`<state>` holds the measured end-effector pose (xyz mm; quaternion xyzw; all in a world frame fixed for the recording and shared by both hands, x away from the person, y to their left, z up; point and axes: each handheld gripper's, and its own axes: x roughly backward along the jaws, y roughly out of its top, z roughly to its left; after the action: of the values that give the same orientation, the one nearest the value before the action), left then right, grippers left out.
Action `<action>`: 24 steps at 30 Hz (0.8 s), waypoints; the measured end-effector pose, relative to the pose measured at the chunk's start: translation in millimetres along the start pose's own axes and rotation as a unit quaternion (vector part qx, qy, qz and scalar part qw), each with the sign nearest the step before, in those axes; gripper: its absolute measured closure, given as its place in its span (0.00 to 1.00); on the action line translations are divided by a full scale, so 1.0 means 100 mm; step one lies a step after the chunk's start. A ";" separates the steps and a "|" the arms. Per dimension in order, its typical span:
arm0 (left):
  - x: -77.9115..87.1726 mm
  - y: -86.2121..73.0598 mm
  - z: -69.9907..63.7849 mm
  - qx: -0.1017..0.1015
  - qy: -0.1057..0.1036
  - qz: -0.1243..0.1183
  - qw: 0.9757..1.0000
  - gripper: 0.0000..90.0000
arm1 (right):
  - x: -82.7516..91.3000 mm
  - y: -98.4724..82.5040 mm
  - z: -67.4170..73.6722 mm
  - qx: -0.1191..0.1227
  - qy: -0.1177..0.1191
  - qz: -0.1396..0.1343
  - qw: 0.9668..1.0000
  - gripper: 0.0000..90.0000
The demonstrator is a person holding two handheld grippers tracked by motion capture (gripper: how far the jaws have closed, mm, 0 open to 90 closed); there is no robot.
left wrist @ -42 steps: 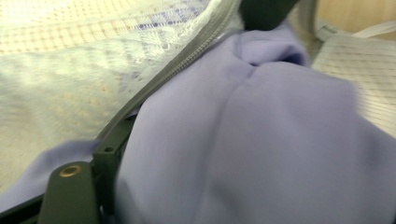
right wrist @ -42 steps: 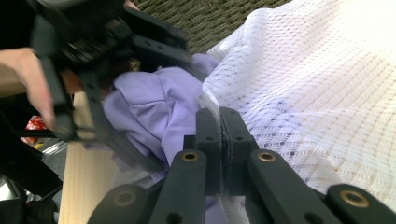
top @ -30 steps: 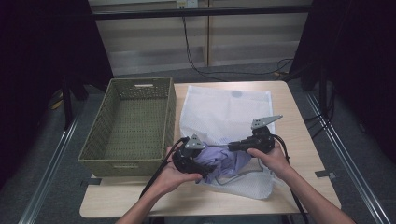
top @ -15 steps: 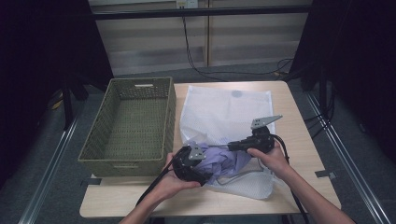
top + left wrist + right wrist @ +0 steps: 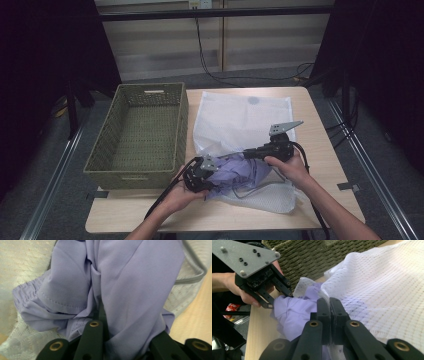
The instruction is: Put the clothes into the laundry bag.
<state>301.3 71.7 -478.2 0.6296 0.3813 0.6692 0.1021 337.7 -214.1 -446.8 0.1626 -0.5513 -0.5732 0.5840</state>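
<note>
Currently, the purple garment (image 5: 239,170) lies at the near opening of the white mesh bag (image 5: 245,117), partly inside it and partly bunched out onto the surface (image 5: 320,150). The left gripper (image 5: 199,176) is clenched on a fold of the garment; the left gripper view shows cloth packed between its jaws. The right gripper (image 5: 248,153) is clamped on the upper edge of the bag opening, jaws closed on mesh in the right gripper view.

Probable faults from this state:

1. Loss of the bag edge. The mesh is thin and only a narrow strip sits between the right jaws. A sideways tug from the garment could drag it free, and the opening would collapse onto the cloth.
2. Snagging. The bag's grey drawcord (image 5: 192,277) loops just beside the garment. Cloth driven across it could catch and bunch at the mouth.
3. Partial insertion. The left gripper holds one fold only; loose fabric near the surface edge may trail outside.
4. Bag travel. Nothing anchors the bag, so a forward push could slide the whole bag toward the woven basket (image 5: 142,132).
</note>
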 end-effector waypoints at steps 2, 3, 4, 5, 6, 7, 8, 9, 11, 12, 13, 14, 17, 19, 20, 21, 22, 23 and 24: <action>0.03 0.03 0.01 -0.001 -0.010 -0.006 1.000 0.90 | 0.00 0.02 0.01 0.002 0.001 -0.004 1.000 0.98; 0.05 0.07 0.00 0.009 -0.022 -0.021 1.000 0.90 | 0.00 0.06 0.06 0.000 -0.001 -0.003 1.000 0.98; 0.07 0.10 -0.01 0.013 -0.026 -0.031 0.999 0.91 | 0.00 0.08 0.09 0.002 -0.002 -0.003 1.000 0.98; 0.07 0.10 -0.01 0.013 -0.026 -0.031 0.999 0.91 | 0.00 0.08 0.09 0.002 -0.002 -0.003 1.000 0.98; 0.08 0.14 -0.02 0.011 -0.030 -0.040 0.999 0.91 | -0.01 0.10 0.11 0.005 0.000 -0.003 1.000 0.98; 0.10 0.18 -0.03 0.012 -0.035 -0.049 0.998 0.92 | -0.02 0.13 0.16 0.008 0.007 -0.005 1.000 0.98; 0.15 0.28 -0.07 0.016 -0.042 -0.068 0.997 0.92 | -0.02 0.14 0.17 0.007 0.009 -0.005 1.000 0.98; 0.15 0.28 -0.07 0.016 -0.042 -0.068 0.997 0.92 | -0.02 0.14 0.17 0.007 0.009 -0.005 1.000 0.98; 0.19 0.38 -0.09 0.008 -0.053 -0.082 0.995 0.92 | -0.04 0.15 0.18 0.008 0.012 -0.007 1.000 0.98; 0.20 0.42 -0.11 0.010 -0.052 -0.086 0.995 0.93 | -0.03 0.15 0.19 0.006 0.013 -0.008 1.000 0.98; 0.21 0.46 -0.11 0.011 -0.056 -0.094 0.994 0.93 | -0.03 0.16 0.19 0.007 0.014 -0.010 1.000 0.98; 0.24 0.53 -0.12 0.014 -0.065 -0.108 0.992 0.93 | 0.00 0.18 0.20 0.006 0.016 -0.017 1.000 0.98; 0.29 0.65 -0.11 0.013 -0.071 -0.128 0.989 0.93 | 0.05 0.21 0.20 0.002 0.019 -0.032 0.999 0.98; 0.30 0.69 -0.12 0.010 -0.075 -0.133 0.988 0.93 | 0.07 0.22 0.19 -0.003 0.021 -0.037 0.999 0.98; 0.30 0.74 -0.13 0.005 -0.071 -0.132 0.989 0.93 | 0.10 0.22 0.17 -0.009 0.023 -0.045 0.999 0.98; 0.27 0.79 -0.13 0.004 -0.072 -0.132 0.989 0.93 | 0.12 0.22 0.16 -0.011 0.021 -0.046 0.999 0.98; 0.27 0.79 -0.13 0.004 -0.072 -0.132 0.989 0.93 | 0.13 0.23 0.15 -0.010 0.018 -0.047 0.999 0.98; 0.22 0.80 -0.13 0.003 -0.073 -0.131 0.989 0.93 | 0.13 0.23 0.15 -0.010 0.018 -0.047 0.999 0.98; 0.17 0.81 -0.12 0.006 -0.073 -0.128 0.989 0.93 | 0.15 0.22 0.14 -0.014 0.014 -0.048 0.999 0.98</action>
<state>315.0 22.1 -412.9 0.6234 0.4543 0.6005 0.2106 333.1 -214.5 -417.0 0.1886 -0.5269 -0.6060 0.5653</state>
